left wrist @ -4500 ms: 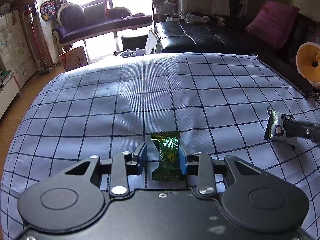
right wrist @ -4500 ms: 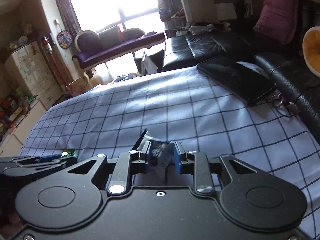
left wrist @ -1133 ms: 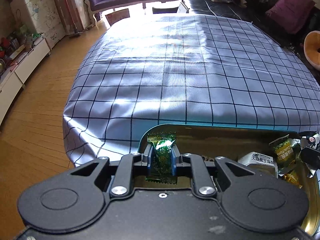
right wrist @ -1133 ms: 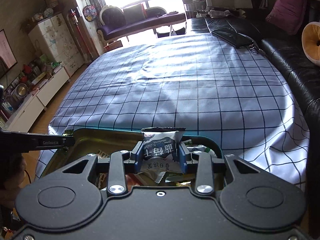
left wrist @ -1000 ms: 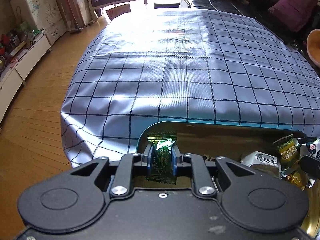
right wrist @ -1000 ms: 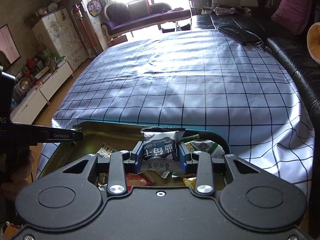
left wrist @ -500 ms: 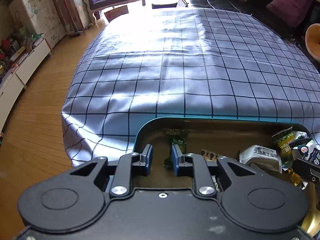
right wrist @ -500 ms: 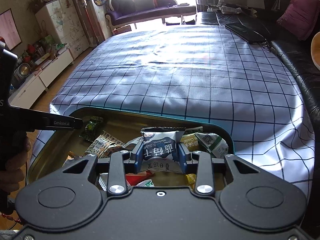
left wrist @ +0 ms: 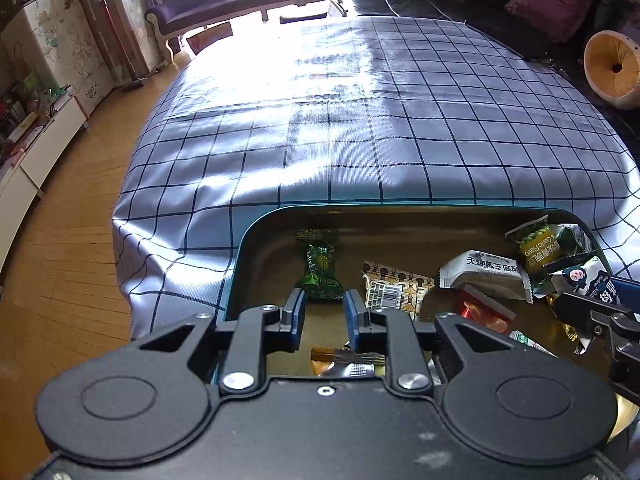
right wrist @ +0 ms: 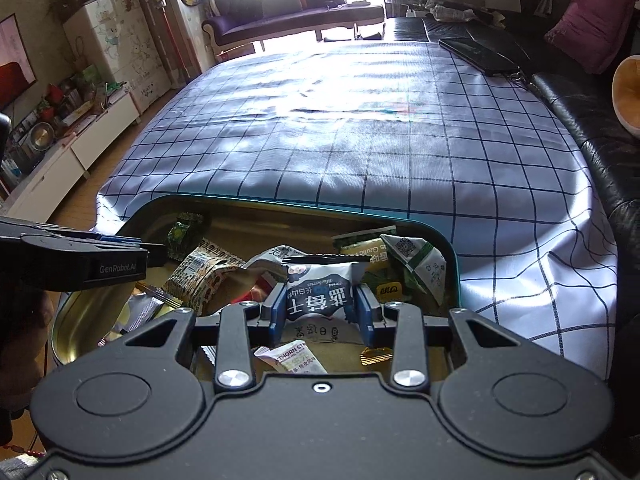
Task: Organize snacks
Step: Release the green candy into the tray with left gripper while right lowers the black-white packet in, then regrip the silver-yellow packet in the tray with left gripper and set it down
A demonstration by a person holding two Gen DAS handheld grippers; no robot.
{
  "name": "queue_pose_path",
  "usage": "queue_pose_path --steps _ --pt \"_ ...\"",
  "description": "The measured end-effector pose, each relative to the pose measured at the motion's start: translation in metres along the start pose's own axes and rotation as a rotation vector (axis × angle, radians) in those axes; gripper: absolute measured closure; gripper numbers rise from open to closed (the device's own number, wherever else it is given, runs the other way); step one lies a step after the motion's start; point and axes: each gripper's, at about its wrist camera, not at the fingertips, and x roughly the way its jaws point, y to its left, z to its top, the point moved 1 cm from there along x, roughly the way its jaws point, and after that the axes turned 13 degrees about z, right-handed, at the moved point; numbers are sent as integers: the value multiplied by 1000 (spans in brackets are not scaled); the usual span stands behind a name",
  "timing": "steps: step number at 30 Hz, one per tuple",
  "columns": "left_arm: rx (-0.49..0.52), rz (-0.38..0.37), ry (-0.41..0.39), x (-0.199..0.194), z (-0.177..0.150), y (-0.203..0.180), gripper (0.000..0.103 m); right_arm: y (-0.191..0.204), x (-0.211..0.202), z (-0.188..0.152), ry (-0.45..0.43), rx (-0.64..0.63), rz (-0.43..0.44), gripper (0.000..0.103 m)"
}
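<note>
A gold tin with a teal rim (left wrist: 280, 216) holds several snack packets. My left gripper (left wrist: 323, 312) is open and empty above its left end. The green candy (left wrist: 320, 268) lies on the tin floor just ahead of the fingertips; it also shows in the right wrist view (right wrist: 182, 236). My right gripper (right wrist: 320, 304) is shut on a dark blue and white snack packet (right wrist: 320, 292) and holds it over the right part of the tin (right wrist: 440, 240). That packet shows at the right edge of the left wrist view (left wrist: 580, 280).
The tin sits at the near edge of a table under a blue checked cloth (left wrist: 360, 120). A black phone (right wrist: 476, 56) lies at the cloth's far right. A black sofa (right wrist: 580, 112) runs along the right; wooden floor (left wrist: 48, 260) lies to the left.
My left gripper opened and the green candy dropped into the tin. My right gripper moved lower over the tin, still holding its packet.
</note>
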Motion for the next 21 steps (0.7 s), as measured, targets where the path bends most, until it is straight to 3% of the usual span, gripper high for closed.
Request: queue_pose_path --steps 21 --pt "-47 -9 -102 -39 -32 5 80 21 -15 -10 -86 -37 -36 58"
